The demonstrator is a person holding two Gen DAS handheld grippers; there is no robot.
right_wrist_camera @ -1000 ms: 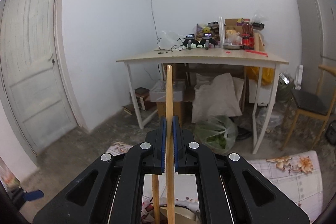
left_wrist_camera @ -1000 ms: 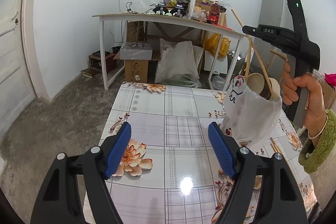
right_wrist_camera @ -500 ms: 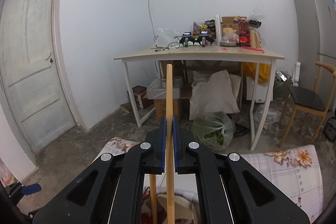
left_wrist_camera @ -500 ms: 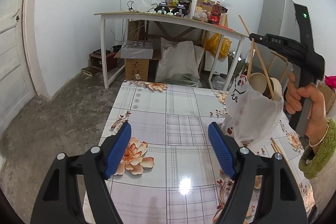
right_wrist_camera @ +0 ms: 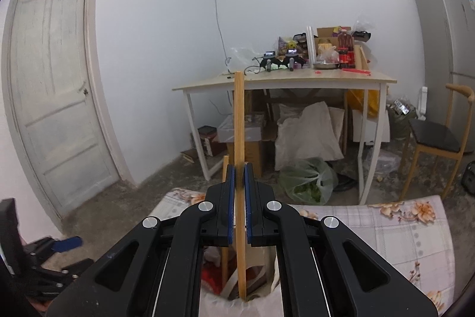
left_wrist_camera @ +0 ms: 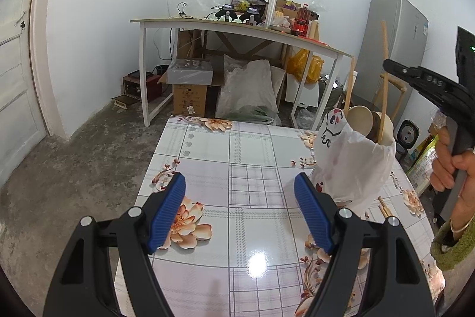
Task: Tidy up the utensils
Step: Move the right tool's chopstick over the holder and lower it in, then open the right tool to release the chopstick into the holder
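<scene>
Wooden and pale, a long chopstick [right_wrist_camera: 239,144] stands nearly upright between the blue pads of the right gripper [right_wrist_camera: 239,177], whose jaws are pressed together on its shaft. Its long axis runs vertically: the upper end rises well above the jaws, and the lower end drops below them into the mouth of a white bag-lined holder [right_wrist_camera: 261,291]. A second, shorter stick [right_wrist_camera: 225,216] stands just left of the clamped one, partly hidden behind the left jaw. From the left wrist view the same holder [left_wrist_camera: 353,165] sits on the floral tablecloth [left_wrist_camera: 237,174], just beyond and to the right of the right pad [left_wrist_camera: 311,216] of the left gripper [left_wrist_camera: 240,210]. That gripper's jaws are spread wide with nothing between them, hovering over the cloth. Wooden spoon bowls [left_wrist_camera: 359,121] poke out of the holder's top, with stick handles leaning upward beside them. The gripped chopstick [left_wrist_camera: 385,79] tilts slightly, its top end above the right gripper [left_wrist_camera: 400,70], which a hand [left_wrist_camera: 448,165] holds at the far right. A few loose sticks [left_wrist_camera: 384,208] lie flat on the cloth, close to the holder's base.
</scene>
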